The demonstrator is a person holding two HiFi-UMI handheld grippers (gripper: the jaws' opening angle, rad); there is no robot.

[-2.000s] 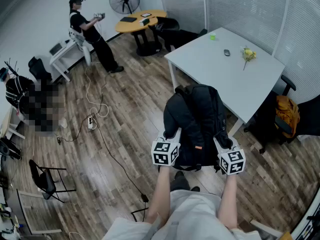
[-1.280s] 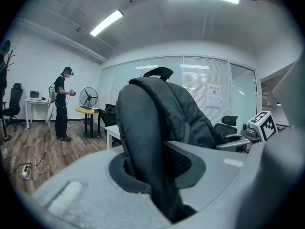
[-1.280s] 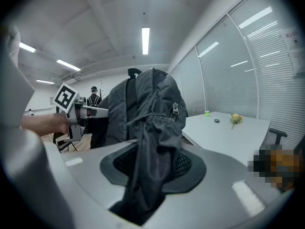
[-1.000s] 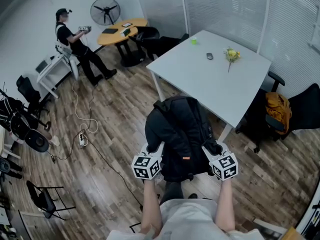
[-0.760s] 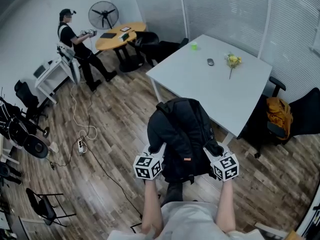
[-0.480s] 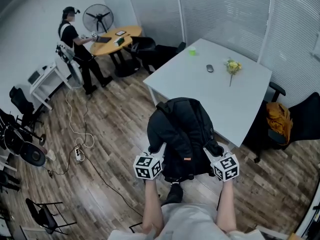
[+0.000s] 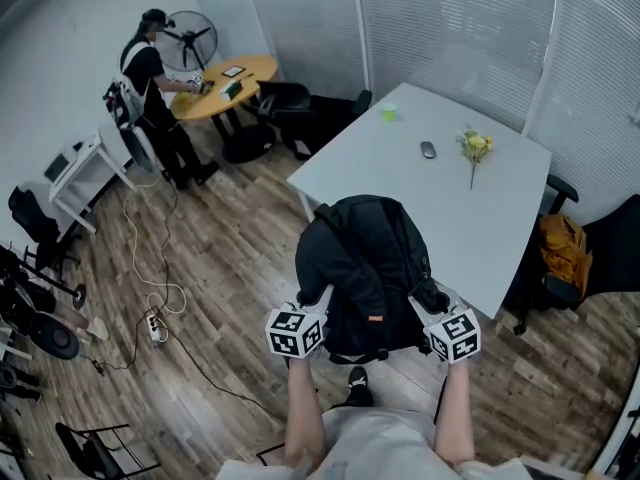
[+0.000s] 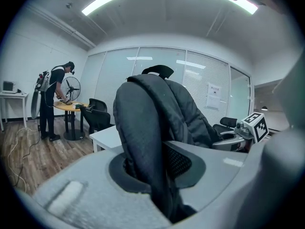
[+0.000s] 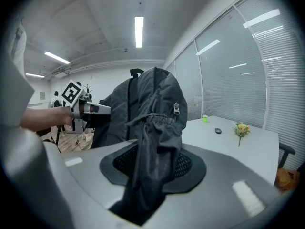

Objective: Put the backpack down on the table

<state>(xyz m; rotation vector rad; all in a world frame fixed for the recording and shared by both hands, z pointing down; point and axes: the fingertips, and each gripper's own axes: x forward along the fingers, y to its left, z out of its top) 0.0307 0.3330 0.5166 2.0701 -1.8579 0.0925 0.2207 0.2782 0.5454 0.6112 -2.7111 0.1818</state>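
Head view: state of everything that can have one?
backpack: upright, held in the air, not on the table
left gripper: fingers shut on the backpack's fabric
right gripper: fingers shut on the backpack's fabric
table: backpack not set on it
flower: lying flat on the table
green cup: upright on the table

White table (image 7: pixel 450 213) bears green cup (image 7: pixel 389 113), mouse (image 7: pixel 428 149), yellow flower (image 7: pixel 474 147).

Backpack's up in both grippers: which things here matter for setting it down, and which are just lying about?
Job: black backpack, clamped at its sides by the left gripper and right gripper; white table.
Lying about: green cup, small dark device and yellow flower on that table; orange bag; round wooden table; fan.
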